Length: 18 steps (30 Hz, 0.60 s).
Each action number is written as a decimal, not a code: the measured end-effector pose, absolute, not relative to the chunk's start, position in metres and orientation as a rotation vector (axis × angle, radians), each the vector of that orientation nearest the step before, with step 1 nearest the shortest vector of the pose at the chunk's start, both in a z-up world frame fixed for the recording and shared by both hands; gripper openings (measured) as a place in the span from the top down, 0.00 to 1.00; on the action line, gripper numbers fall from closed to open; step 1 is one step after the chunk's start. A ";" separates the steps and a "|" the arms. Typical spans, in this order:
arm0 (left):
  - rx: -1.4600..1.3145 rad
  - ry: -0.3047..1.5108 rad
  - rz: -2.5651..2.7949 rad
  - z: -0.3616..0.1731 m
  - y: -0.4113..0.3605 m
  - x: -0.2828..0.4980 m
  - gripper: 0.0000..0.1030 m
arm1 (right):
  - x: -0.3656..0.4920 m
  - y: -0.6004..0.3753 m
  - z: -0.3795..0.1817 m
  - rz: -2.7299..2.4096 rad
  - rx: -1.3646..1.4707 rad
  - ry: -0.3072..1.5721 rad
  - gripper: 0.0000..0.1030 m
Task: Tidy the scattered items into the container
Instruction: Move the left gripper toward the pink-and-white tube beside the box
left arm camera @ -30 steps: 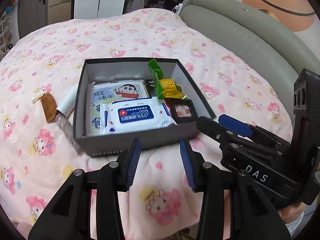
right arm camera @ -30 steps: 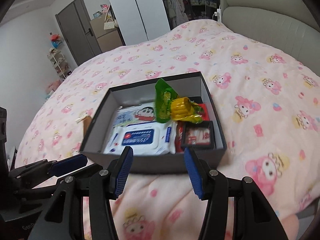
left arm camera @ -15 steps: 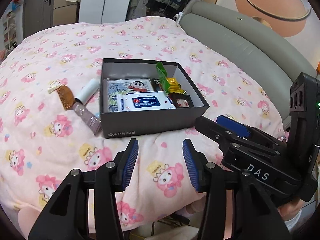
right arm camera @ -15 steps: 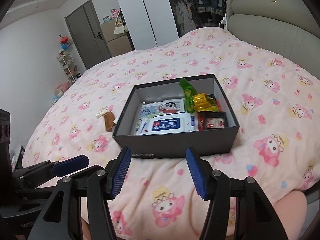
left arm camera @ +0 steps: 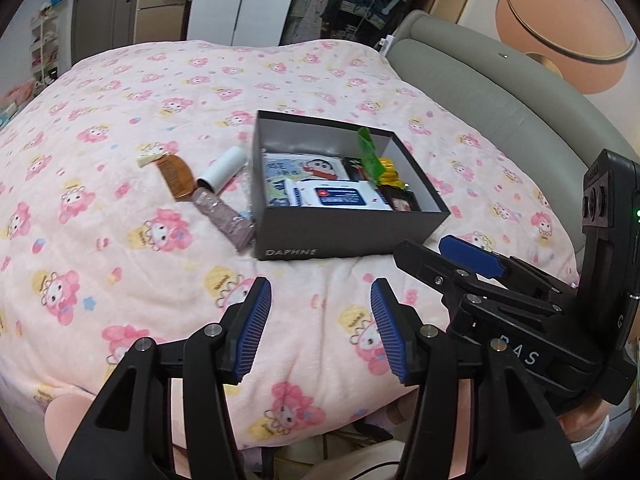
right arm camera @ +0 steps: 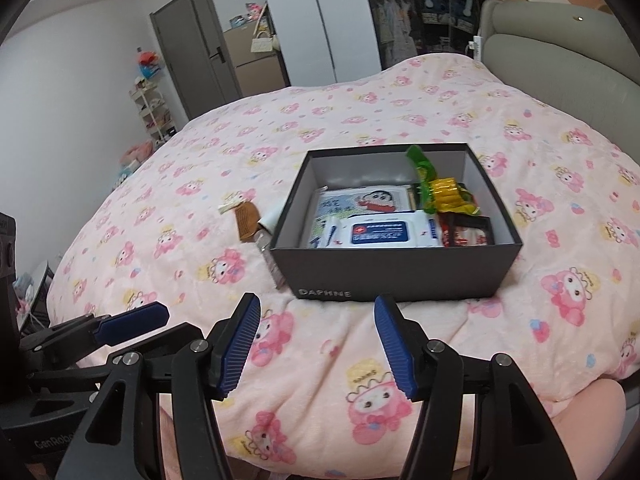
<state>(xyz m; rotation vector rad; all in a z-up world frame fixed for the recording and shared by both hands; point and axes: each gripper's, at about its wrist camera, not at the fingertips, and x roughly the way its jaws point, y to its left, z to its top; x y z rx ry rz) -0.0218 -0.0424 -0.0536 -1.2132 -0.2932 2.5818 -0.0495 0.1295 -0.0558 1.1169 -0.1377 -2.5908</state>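
A dark grey box [left arm camera: 340, 232] marked DAPHNE sits on the pink cartoon blanket. It holds a wet-wipes pack [left arm camera: 340, 196], a cartoon-print pack [left arm camera: 304, 168], a green packet [left arm camera: 370, 156], a yellow packet [left arm camera: 388, 170] and a small dark frame [left arm camera: 400, 202]. Left of the box lie a brown comb [left arm camera: 174, 176], a white cylinder [left arm camera: 224, 168] and a mauve tube [left arm camera: 224, 216]. My left gripper [left arm camera: 319, 292] hovers over the blanket, well short of the box, its jaws opening and empty. My right gripper [right arm camera: 317, 300] stands open and empty just before the box [right arm camera: 400, 272]. The comb [right arm camera: 248, 220] shows there too.
A grey padded headboard [left arm camera: 500, 92] runs along the bed's right side. The blanket drops off at the near edge under both grippers. A door [right arm camera: 192, 48], a white wardrobe and a small shelf [right arm camera: 154, 116] stand beyond the bed.
Both grippers have drawn back from the box toward the bed's near edge, so the box looks smaller and farther. Their jaws stand a little wider. The items have not moved.
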 end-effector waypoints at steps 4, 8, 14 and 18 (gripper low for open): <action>-1.225 -0.329 2.592 -0.062 -0.059 -0.019 0.47 | -0.050 0.113 -0.062 -2.557 1.114 -0.098 0.46; -1.220 -0.386 2.612 -0.069 -0.079 -0.019 0.47 | -0.051 0.094 -0.067 -2.542 1.097 -0.023 0.46; -1.203 -0.448 2.652 -0.077 -0.108 -0.029 0.47 | -0.066 0.065 -0.072 -2.481 1.101 0.012 0.46; -1.191 -0.470 2.676 -0.083 -0.127 -0.043 0.47 | -0.086 0.051 -0.071 -2.501 1.081 0.008 0.46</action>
